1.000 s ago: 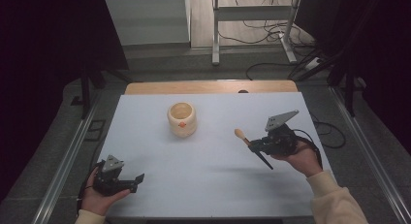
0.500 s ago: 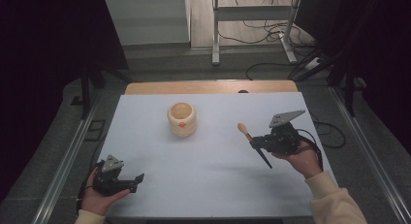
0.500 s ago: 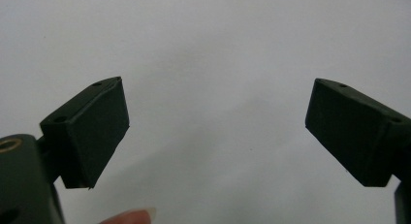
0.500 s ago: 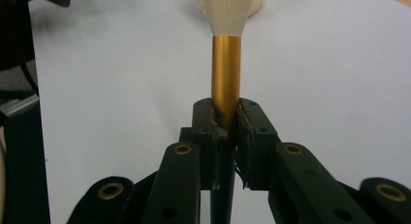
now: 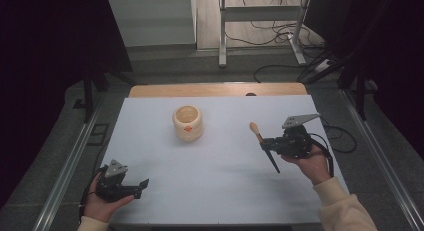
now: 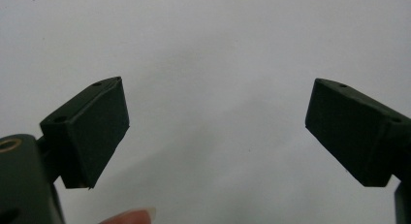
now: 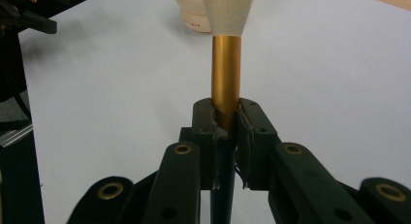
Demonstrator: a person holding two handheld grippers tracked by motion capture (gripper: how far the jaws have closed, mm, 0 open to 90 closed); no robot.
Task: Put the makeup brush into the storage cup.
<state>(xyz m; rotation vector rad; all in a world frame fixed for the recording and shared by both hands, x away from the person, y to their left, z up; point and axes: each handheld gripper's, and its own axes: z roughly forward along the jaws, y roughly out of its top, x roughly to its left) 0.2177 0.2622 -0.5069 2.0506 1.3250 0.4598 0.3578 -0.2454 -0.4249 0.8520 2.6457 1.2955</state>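
Brush (image 5: 263,145) held in my right gripper (image 5: 267,143), lifted above the white table (image 5: 220,191), its pale bristle tip (image 7: 228,10) aimed toward the cream pot (image 5: 188,123). My jaws are clamped where the gold collar (image 7: 226,73) meets the dark handle (image 7: 222,195), the stiffest spot for a grip. Judged light, slim and rigid; the round shaft may twist or slip, and the bristles are soft, so grip stays behind them. My left gripper (image 5: 131,189) rests low near the table's front edge, jaws apart and empty.
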